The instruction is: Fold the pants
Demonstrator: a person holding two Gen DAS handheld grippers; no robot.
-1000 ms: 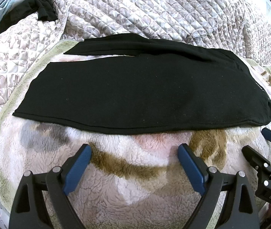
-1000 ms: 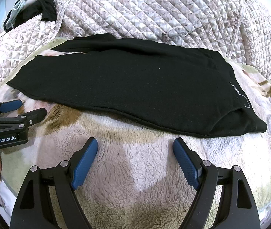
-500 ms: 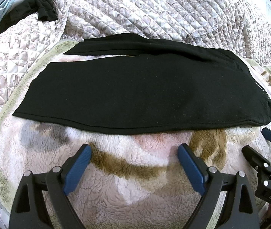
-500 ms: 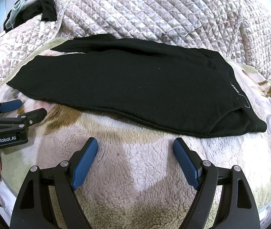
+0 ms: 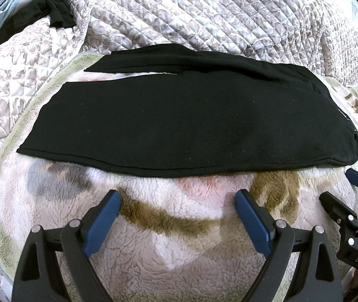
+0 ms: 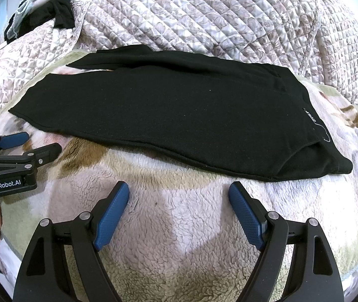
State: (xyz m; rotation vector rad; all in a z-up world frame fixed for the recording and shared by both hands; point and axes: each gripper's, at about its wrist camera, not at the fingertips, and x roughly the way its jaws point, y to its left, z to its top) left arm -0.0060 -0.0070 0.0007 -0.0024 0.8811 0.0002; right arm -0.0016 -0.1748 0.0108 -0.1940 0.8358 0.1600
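here, black pants (image 5: 179,120) flat on fleece blanket (image 5: 179,251), just beyond both wide, empty tools

A bed fills the scene, spread with a fluffy fleece blanket (image 5: 179,226) patterned in cream, pink, brown and grey, with a pale green border (image 5: 10,136). Behind it a quilted bedspread (image 5: 204,12) in a faded floral print lies bunched in soft folds across the back. At the far left corner, dark and light blue garments (image 6: 40,7) sit in a heap on the quilt. Bright daylight falls evenly over the bedding, washing out the upper right edge.
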